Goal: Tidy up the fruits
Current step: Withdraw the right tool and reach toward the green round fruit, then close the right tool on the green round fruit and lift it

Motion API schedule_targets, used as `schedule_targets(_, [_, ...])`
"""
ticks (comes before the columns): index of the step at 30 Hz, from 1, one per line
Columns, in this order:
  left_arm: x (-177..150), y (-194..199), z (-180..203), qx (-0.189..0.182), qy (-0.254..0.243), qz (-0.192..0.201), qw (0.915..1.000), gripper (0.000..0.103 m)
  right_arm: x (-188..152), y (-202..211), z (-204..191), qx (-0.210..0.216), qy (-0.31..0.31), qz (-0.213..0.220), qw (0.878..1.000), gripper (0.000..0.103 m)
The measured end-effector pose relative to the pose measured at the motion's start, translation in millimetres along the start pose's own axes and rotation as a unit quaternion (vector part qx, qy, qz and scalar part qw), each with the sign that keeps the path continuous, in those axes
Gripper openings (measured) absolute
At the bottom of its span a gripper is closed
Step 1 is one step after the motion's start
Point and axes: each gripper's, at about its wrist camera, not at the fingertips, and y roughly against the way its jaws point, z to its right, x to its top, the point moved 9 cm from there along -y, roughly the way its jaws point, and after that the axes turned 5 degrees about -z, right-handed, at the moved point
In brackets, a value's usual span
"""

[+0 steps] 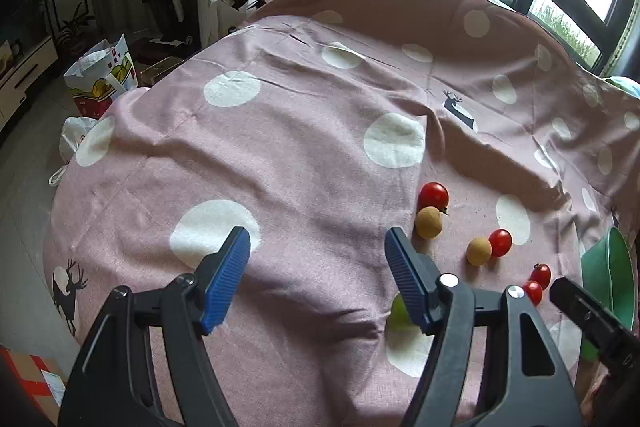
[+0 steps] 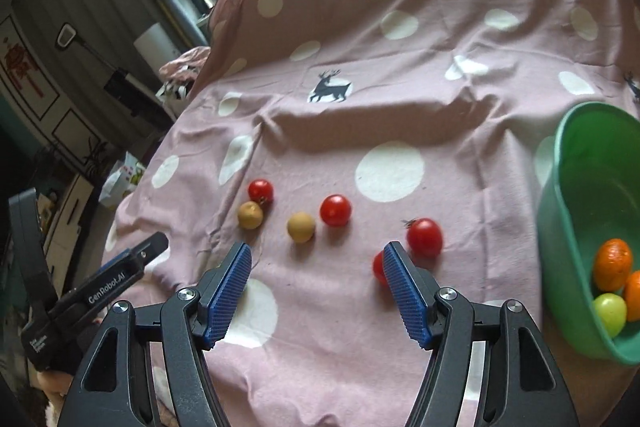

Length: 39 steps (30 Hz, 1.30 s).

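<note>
Left hand-held gripper [image 1: 318, 269]: jaws wide apart, nothing between the pads, hanging over the pink dotted cloth [image 1: 280, 147].
Right hand-held gripper [image 2: 318, 285]: jaws spread, empty; one red tomato [image 2: 378, 269] shows partly behind its right finger.
Loose fruit: three more red tomatoes [image 2: 335, 210] and two tan round fruits [image 2: 301, 226] lie on the cloth ahead.
Green bowl [image 2: 560, 227]: at the right, tilted, holding two orange fruits [image 2: 612, 264] and a green one [image 2: 609, 313].
</note>
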Motion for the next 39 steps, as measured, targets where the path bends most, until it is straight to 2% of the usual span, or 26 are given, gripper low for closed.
schedule_targets(5, [2.9,-2.2,-7.6,-0.006,0.015,-0.003,0.9999,0.069,-16.4,-23.4,-20.1,0.030,0.014,-0.042,0.999,0.069])
schedule_targets(11, [1.4,-3.7,-7.1,-0.025,0.024,-0.014,0.9993,0.069,-24.9,-42.9,-36.6,0.063,0.016,-0.062,0.996,0.069])
schedule_targets(16, [2.0,-1.7,-5.9,-0.042,0.030,-0.016,0.9985,0.065,-22.8,-63.0,-55.6,0.111,0.003,-0.078,0.991,0.060])
schedule_targets(17, [2.4,-1.8,-6.1,-0.043,0.031,-0.016,0.9985,0.065,-23.4,-67.9,-58.6,0.114,0.001,-0.082,0.990,0.055])
schedule_targets(18, [2.3,-1.8,-6.1,-0.044,0.031,-0.016,0.9984,0.064,-24.0,-72.8,-60.7,0.115,-0.002,-0.088,0.990,0.050])
schedule_targets(24, [1.1,-2.8,-2.8,-0.051,0.025,-0.021,0.9982,0.062,-24.6,-84.3,-69.5,0.109,0.003,-0.085,0.990,0.040])
schedule_targets(31, [-0.6,-2.3,5.7,-0.070,0.014,-0.026,0.9971,0.060,-25.7,-66.1,-60.0,0.096,0.001,-0.080,0.992,0.040])
schedule_targets(39, [-13.0,-2.7,38.5,-0.107,-0.025,-0.043,0.9930,0.058,-29.2,-28.4,-9.9,0.049,-0.026,-0.075,0.996,0.040])
